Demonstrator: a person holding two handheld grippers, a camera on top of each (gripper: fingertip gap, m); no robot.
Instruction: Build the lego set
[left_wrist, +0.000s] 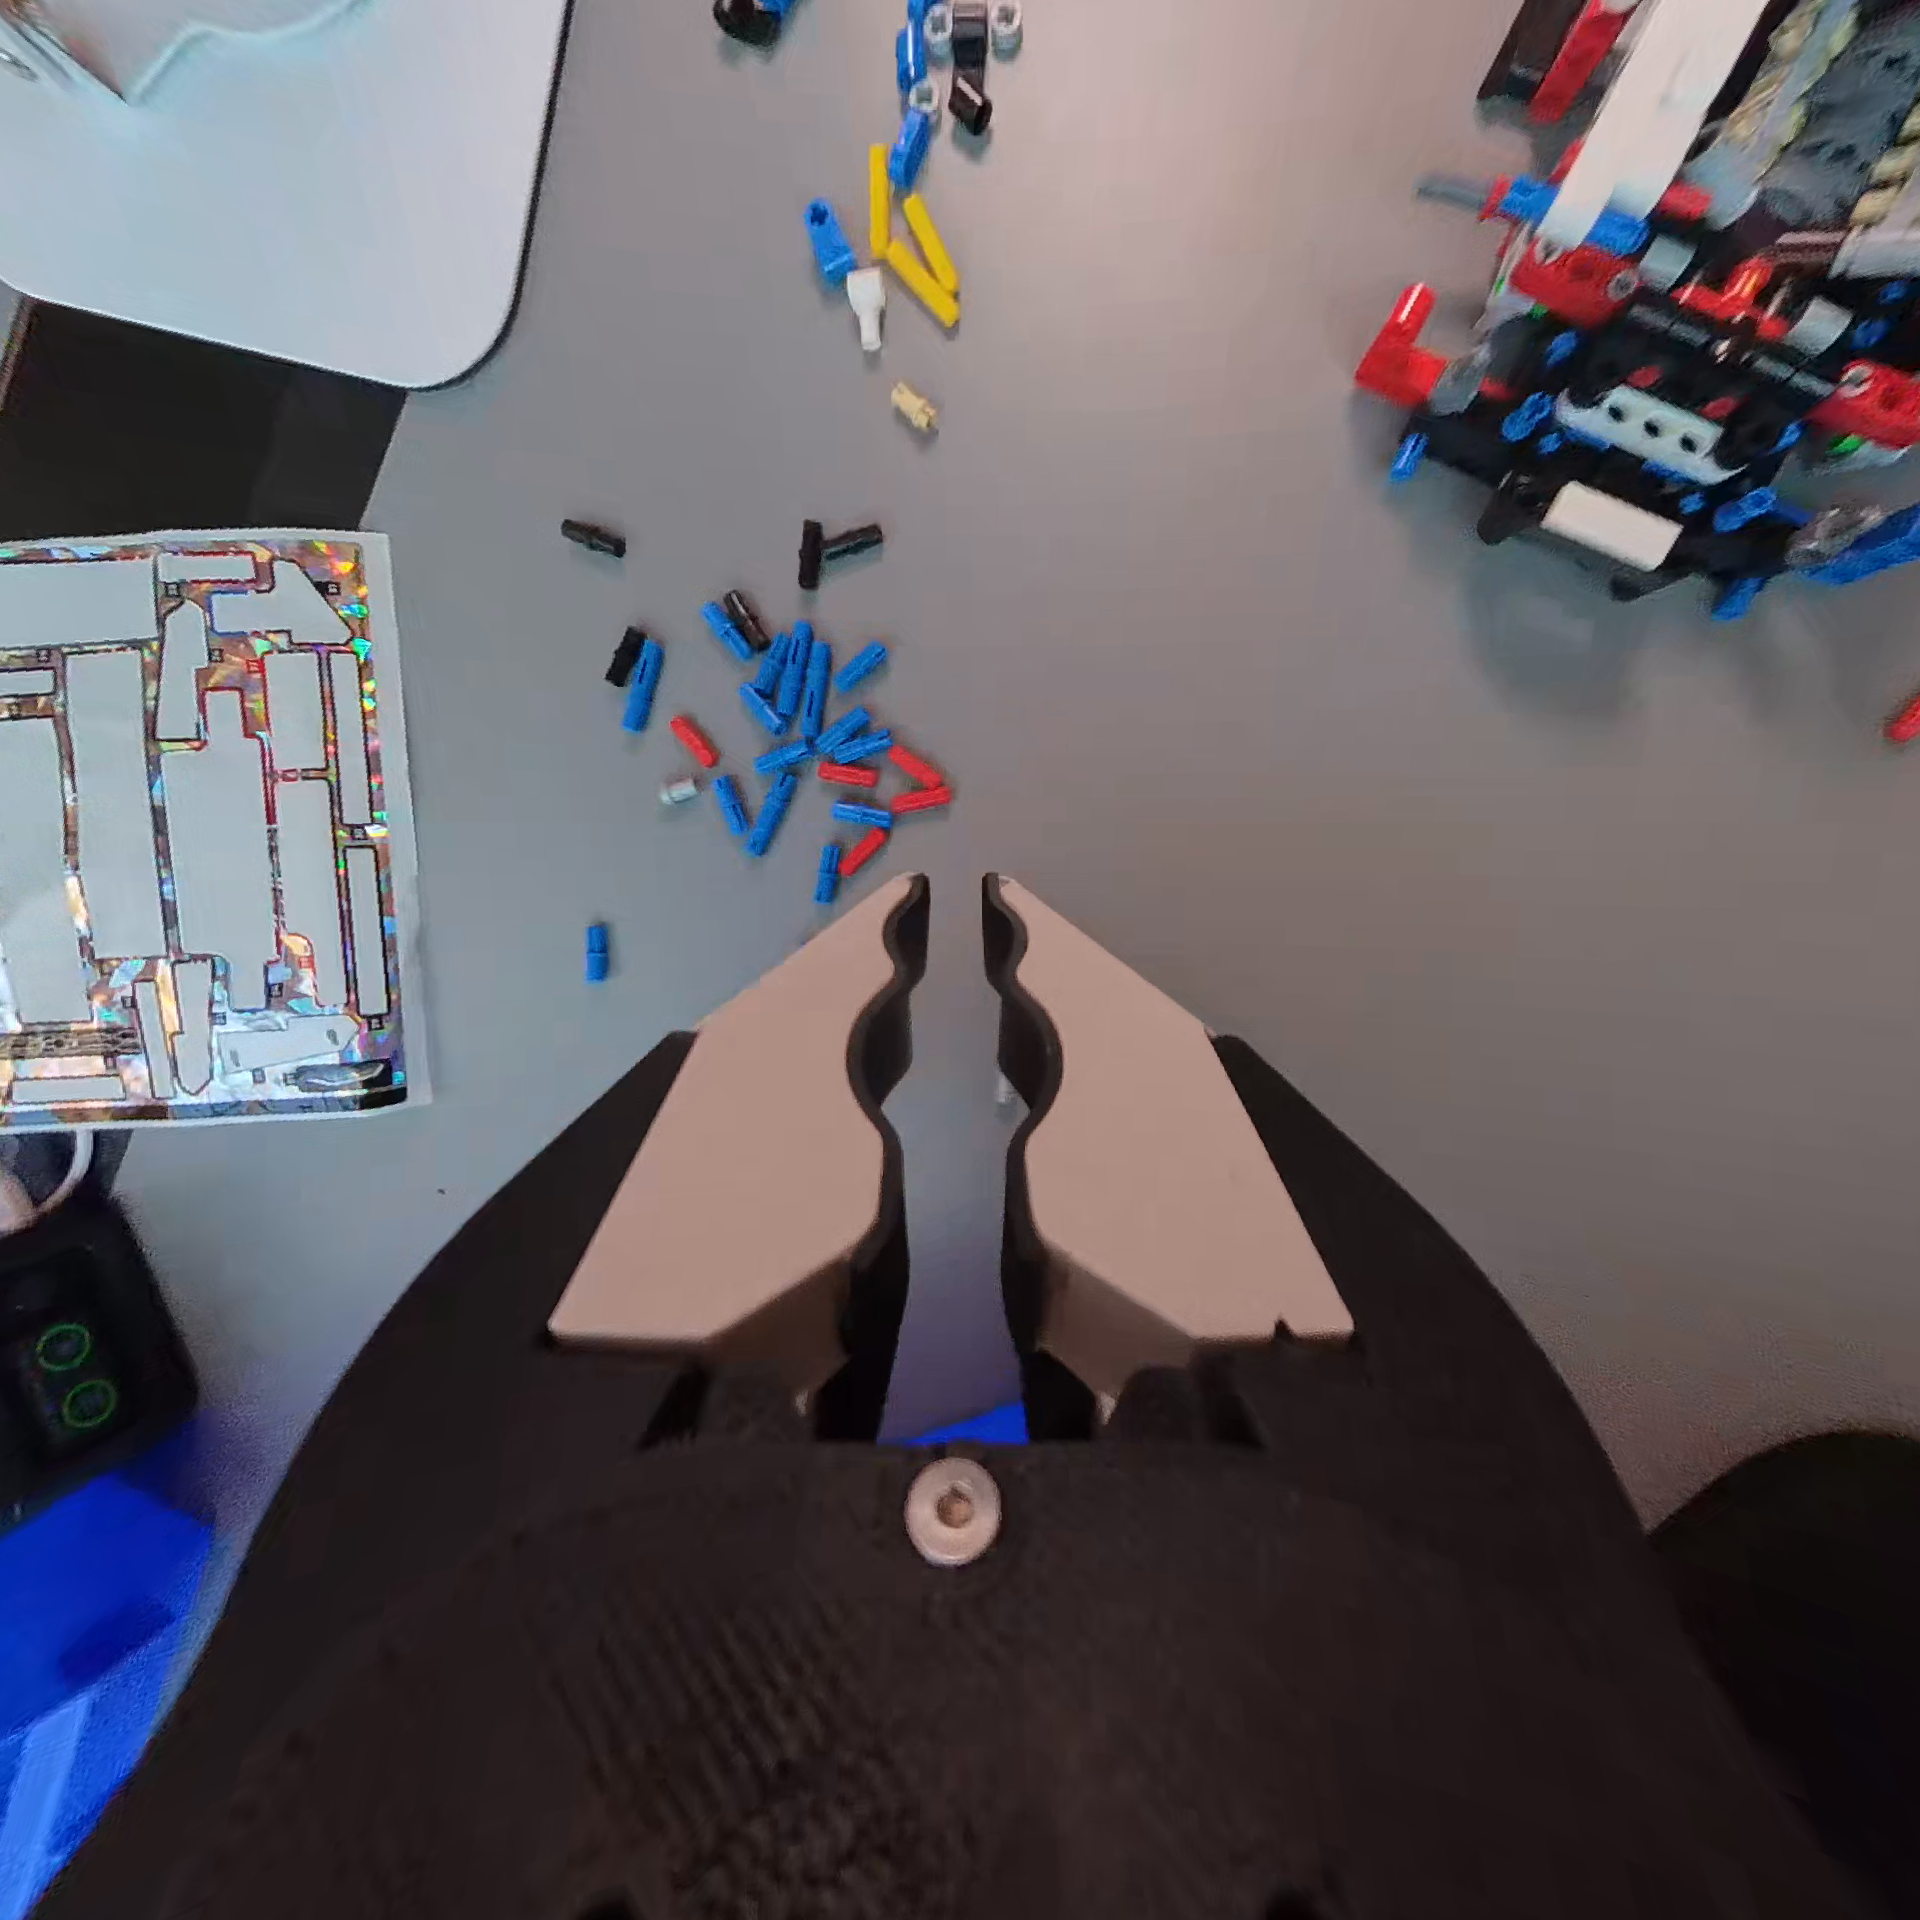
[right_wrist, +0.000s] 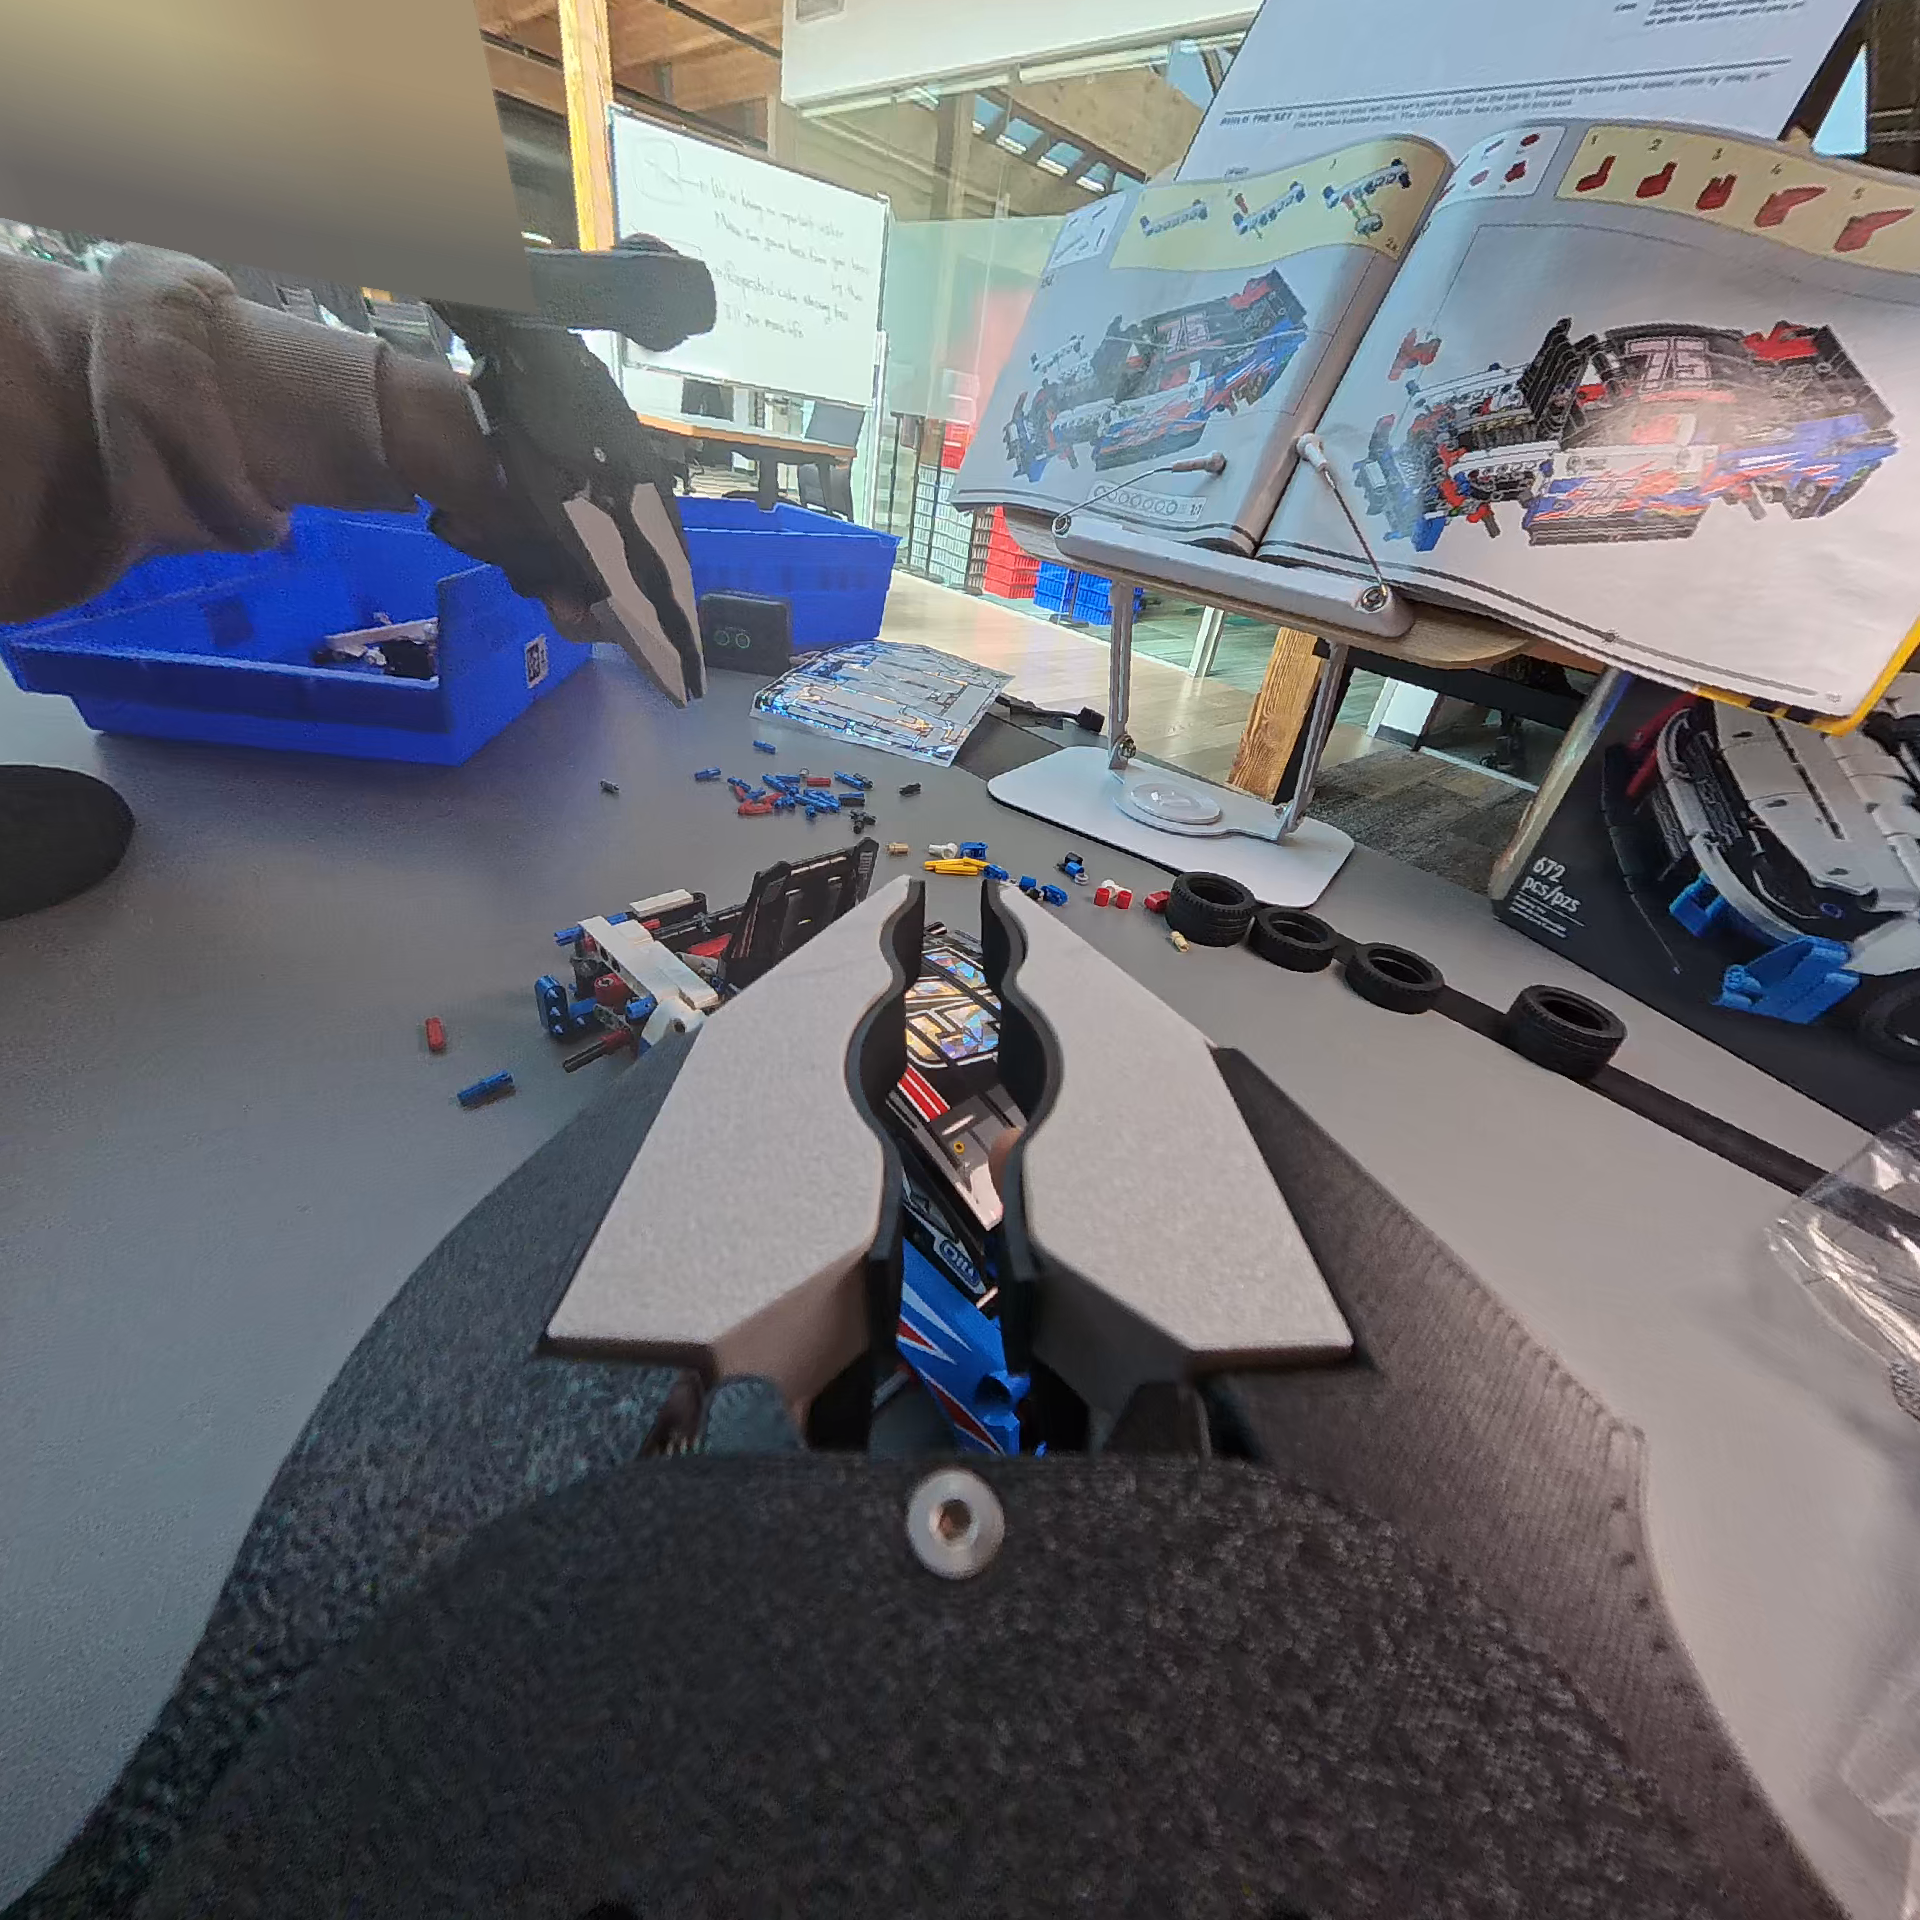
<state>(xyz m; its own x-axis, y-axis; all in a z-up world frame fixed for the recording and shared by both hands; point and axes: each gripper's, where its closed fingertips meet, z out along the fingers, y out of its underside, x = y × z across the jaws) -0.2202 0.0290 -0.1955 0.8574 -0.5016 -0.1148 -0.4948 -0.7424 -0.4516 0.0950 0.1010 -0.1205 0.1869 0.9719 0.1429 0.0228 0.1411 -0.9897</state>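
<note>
Left wrist view: black textured left gripper with grey wedge fingers, nearly closed, a narrow gap between the tips, nothing held, hovering above the grey table. Just ahead of the tips, scattered heap of small blue, red and black connector pins. Further off, loose yellow axle pieces. Far left, holographic sticker sheet. Upper right, blurred, partly built black, red and blue lego car.

Right wrist view: black textured right gripper, grey fingers clamped on the car's stickered body panel, which fills the gap between them. Chassis end resting on the table beyond the left finger. Right of it, row of four black rubber tyres. Above, open instruction booklet on a metal stand. Far left, blue plastic bin, the other gripper above the pins.
</note>
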